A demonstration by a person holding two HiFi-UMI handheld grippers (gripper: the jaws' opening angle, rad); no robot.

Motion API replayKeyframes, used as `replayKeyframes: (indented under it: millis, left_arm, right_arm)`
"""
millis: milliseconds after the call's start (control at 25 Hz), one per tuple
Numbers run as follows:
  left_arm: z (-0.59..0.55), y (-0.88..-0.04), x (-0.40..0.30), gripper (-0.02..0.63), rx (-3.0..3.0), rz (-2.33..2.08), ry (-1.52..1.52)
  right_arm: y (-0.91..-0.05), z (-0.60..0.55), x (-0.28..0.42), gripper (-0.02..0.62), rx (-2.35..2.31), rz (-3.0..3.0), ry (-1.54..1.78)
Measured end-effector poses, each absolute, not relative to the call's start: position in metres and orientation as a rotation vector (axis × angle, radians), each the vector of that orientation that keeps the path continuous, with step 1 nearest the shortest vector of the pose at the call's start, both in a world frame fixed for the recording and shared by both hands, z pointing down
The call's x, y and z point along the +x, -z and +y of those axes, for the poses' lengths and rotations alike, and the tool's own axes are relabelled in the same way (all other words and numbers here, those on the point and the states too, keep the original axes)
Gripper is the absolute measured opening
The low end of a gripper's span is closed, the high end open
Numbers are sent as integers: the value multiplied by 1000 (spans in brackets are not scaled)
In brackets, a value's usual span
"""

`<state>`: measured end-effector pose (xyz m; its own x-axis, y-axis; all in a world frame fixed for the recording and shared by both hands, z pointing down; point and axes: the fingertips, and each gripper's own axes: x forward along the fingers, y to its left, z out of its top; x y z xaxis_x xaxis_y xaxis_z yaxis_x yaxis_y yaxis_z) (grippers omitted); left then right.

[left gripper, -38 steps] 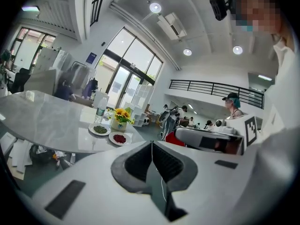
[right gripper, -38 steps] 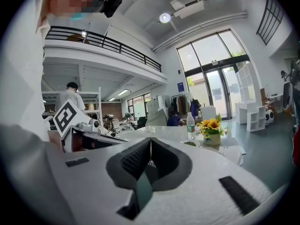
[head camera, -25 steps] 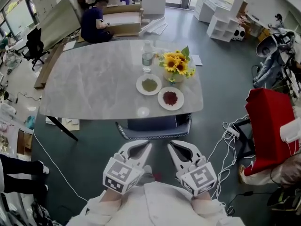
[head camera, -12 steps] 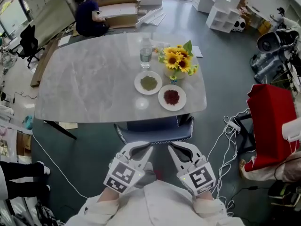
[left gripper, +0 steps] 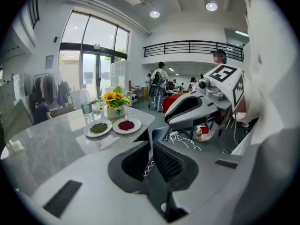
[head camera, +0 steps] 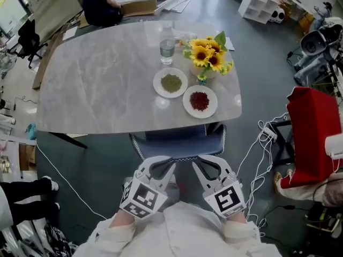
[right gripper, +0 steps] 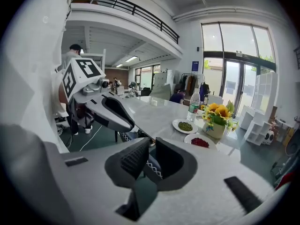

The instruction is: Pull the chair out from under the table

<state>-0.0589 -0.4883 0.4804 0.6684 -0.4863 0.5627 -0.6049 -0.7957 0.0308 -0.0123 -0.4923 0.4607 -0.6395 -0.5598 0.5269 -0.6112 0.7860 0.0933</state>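
A blue chair [head camera: 177, 143] with white zigzag trim is tucked under the near edge of the grey marble table [head camera: 102, 90]. Only its back and part of its seat show. My left gripper [head camera: 167, 165] and right gripper [head camera: 197, 164] are side by side just in front of the chair's back edge, both pointing at it. Both are shut with nothing gripped. In the left gripper view the chair [left gripper: 161, 133] shows just past my left gripper [left gripper: 151, 146]. In the right gripper view the chair's trim [right gripper: 126, 136] lies beyond my right gripper [right gripper: 150, 149].
On the table stand a water bottle [head camera: 167, 44], a vase of sunflowers [head camera: 210, 58], a plate of green grains [head camera: 171, 83] and a plate of red bits [head camera: 200, 101]. Cables [head camera: 262, 143] and a red-covered object [head camera: 313, 138] lie to the right. A person [head camera: 99, 7] sits beyond the table.
Both grippers have sunk lower toward the chair's back edge and stayed shut. The head view has moved in over the table. The chair has not moved.
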Motion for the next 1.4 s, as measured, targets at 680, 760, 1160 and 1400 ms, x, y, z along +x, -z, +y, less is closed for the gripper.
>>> replayKeyframes:
  millis: [680,760,1160,1400]
  left_arm:
    - [-489,-518,-60,118,2652,-827,-994]
    - [-491,-521,-61,146,2651,-832,-1038]
    - [-501,-549,-71,239,2640,-809,-1287]
    - [-504,-560,-72,242,2616,-787,-1307]
  right_arm:
    - [-505,-493,-12,155,678,-2276,-4]
    - [-511,-494,-11,172,649,-2248,20]
    - [-537,-502,-8,221,535,-2117,120]
    - [-555,-512,-3,221,522,-2025,173]
